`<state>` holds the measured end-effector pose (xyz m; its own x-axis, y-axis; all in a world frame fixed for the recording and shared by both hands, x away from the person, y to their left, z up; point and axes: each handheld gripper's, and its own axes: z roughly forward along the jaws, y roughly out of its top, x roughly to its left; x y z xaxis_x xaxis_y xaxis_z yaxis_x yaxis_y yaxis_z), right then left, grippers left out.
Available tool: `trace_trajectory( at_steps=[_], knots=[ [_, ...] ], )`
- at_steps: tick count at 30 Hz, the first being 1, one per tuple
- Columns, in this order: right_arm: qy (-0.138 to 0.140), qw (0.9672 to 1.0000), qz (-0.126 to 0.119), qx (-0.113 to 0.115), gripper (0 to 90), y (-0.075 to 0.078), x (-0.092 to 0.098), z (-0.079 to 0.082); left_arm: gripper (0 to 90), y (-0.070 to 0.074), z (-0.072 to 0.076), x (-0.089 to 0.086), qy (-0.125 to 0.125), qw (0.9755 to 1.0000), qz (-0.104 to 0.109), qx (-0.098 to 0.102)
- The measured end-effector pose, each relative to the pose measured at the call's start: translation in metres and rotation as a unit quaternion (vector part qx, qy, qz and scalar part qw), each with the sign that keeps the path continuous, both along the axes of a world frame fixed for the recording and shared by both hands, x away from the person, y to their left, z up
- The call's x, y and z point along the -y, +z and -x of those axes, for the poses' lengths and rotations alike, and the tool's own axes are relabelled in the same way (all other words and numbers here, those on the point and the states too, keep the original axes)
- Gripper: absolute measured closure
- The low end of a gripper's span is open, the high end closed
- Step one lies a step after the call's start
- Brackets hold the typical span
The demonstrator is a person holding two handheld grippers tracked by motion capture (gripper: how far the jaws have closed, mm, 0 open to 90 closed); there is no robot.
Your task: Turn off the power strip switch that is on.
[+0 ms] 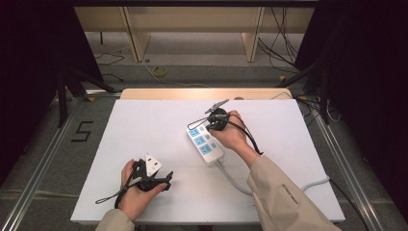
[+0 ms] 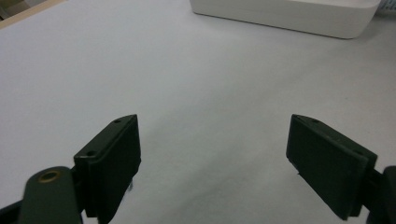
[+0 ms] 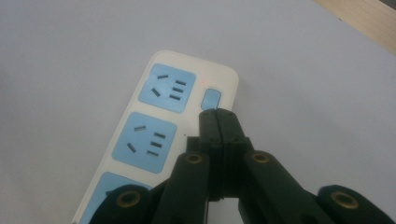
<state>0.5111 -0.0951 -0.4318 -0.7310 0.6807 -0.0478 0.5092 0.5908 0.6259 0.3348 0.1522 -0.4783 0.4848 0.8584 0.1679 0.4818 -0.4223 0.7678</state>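
A white power strip point(image 1: 205, 143) with blue sockets lies slantwise at the middle of the white board point(image 1: 144, 125). In the right gripper view its blue sockets point(image 3: 166, 87) and a small blue switch point(image 3: 211, 99) are close, with a tiny red light point(image 3: 204, 83) beside the switch. My right gripper point(image 1: 215, 124) point(image 3: 217, 114) is shut with nothing between its jaws, and its tips sit at the near edge of the switch; I cannot tell whether they touch it. My left gripper point(image 1: 167, 180) point(image 2: 212, 126) rests low at the board's front left, open and empty, pointing toward the strip point(image 2: 289, 14).
The strip's pale cable point(image 1: 235, 180) runs toward the front, then off the board's right edge. A wooden table edge point(image 1: 202, 93) shows behind the board. On the floor lie loose cables point(image 1: 284, 53), and a "5" mark point(image 1: 82, 131) at the left.
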Motion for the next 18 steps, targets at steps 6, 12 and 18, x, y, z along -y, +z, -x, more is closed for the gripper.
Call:
trace_trajectory(
  at_steps=[6, 12, 18],
  knots=[
    [-0.002, 1.0000, 0.003, -0.004, 90.0, -0.0010, -0.0007, -0.0025, 17.4, 0.0000, 0.0001, 0.0003, 0.000, 1.0000, 0.000, 0.000],
    [-0.007, 0.9999, 0.003, -0.007, 90.0, -0.0013, -0.0010, -0.0046, 17.4, -0.0002, 0.0001, 0.0003, 0.000, 1.0000, 0.000, 0.000],
    [-0.006, 0.9999, 0.006, -0.009, 90.0, -0.0005, -0.0024, -0.0072, 17.4, -0.0002, -0.0002, 0.0003, 0.000, 1.0000, 0.000, -0.001]
  ],
)
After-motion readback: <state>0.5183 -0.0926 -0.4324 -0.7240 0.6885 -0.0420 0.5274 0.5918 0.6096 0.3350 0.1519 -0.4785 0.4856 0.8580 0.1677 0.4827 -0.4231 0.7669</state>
